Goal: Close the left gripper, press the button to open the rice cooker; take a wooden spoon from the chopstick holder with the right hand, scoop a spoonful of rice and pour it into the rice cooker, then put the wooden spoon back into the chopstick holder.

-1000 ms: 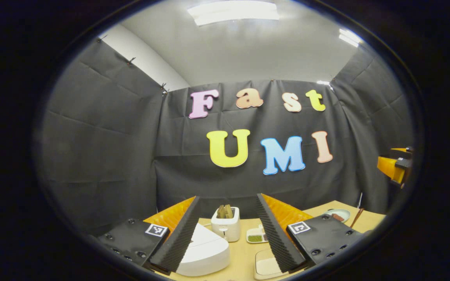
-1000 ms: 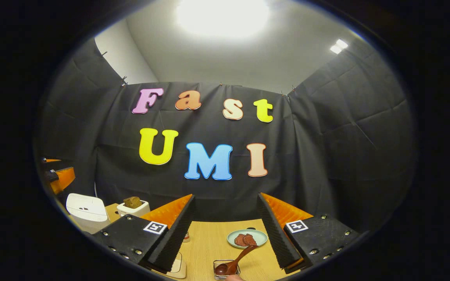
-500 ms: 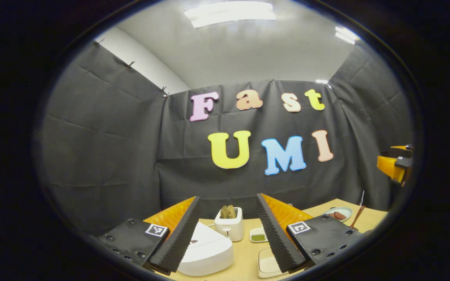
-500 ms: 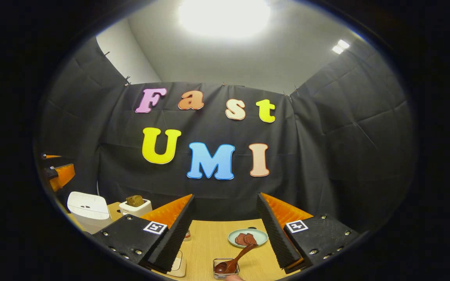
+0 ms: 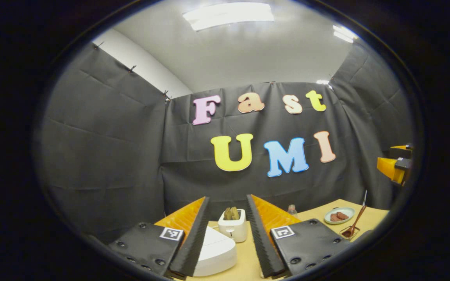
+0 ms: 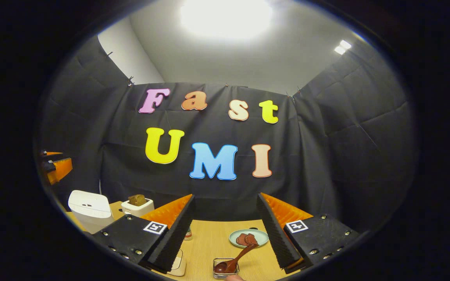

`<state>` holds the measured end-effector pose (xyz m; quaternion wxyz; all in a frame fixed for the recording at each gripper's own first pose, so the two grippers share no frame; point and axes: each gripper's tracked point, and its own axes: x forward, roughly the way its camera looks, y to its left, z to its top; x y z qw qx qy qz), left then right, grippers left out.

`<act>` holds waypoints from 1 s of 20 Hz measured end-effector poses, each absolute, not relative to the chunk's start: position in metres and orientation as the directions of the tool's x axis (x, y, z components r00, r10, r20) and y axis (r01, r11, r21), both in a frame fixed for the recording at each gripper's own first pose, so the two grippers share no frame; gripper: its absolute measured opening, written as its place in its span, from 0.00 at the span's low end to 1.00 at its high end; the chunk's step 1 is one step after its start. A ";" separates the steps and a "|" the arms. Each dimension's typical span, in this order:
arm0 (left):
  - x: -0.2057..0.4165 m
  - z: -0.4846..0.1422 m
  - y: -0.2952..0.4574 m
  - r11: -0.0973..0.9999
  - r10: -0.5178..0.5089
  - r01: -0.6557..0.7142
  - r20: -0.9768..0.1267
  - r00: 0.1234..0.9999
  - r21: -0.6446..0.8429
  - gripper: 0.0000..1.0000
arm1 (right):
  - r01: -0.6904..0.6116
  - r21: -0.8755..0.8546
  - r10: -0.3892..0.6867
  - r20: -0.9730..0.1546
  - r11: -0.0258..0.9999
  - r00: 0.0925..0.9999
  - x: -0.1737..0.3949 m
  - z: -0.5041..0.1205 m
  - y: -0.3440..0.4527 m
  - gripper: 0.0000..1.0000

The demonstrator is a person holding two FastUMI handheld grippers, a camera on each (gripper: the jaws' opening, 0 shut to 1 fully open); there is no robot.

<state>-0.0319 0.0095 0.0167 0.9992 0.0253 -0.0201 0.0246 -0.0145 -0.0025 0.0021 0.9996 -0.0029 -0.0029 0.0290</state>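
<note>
Rice cooker (image 5: pixel 214 251), white and with its lid down, is seen on the pale wooden table (image 5: pixel 248 261) directly ahead of the left gripper (image 5: pixel 227 234), whose jaws are drawn to a narrow gap with nothing held between them. A white toaster (image 5: pixel 233 229) with slices standing in its slots is framed in that gap, just behind the cooker. A small bottle (image 5: pixel 292 210) is glimpsed past the right-hand finger. Farther right in the left gripper view, a pale green plate (image 5: pixel 340 216) carrying reddish-brown pieces is set near the table's edge, and a wooden spoon (image 5: pixel 353 226) is leaned in a small container beside it.

From the right gripper view, the right gripper (image 6: pixel 225 230) is shown with jaws spread wide and empty above the table (image 6: pixel 209 242). The wooden spoon (image 6: pixel 233 260) is seen resting bowl-down in a small clear holder (image 6: pixel 225 270), its handle tilted up toward the green plate (image 6: pixel 248 238); what the holder contains cannot be made out at this distance. The rice cooker (image 6: pixel 88 208) and the toaster (image 6: pixel 139 206) are placed side by side at the far left, well apart from the right gripper. A pale flat object (image 6: pixel 178 265) is partly hidden behind the left-hand finger.
</note>
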 end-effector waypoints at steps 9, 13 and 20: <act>-0.032 0.012 0.029 0.995 0.090 -0.091 0.021 0.996 0.034 0.11 | -0.068 -0.003 0.068 0.011 0.998 0.998 -0.015 0.005 0.004 0.95; -0.024 -0.002 0.045 0.995 0.098 -0.098 -0.015 0.995 0.015 0.08 | -0.070 -0.008 0.070 0.015 0.998 0.997 -0.019 0.008 0.009 0.95; 0.006 -0.024 0.069 0.997 0.072 -0.070 -0.082 0.994 0.024 0.11 | -0.035 -0.010 0.035 0.006 0.999 0.999 -0.026 0.004 0.011 0.95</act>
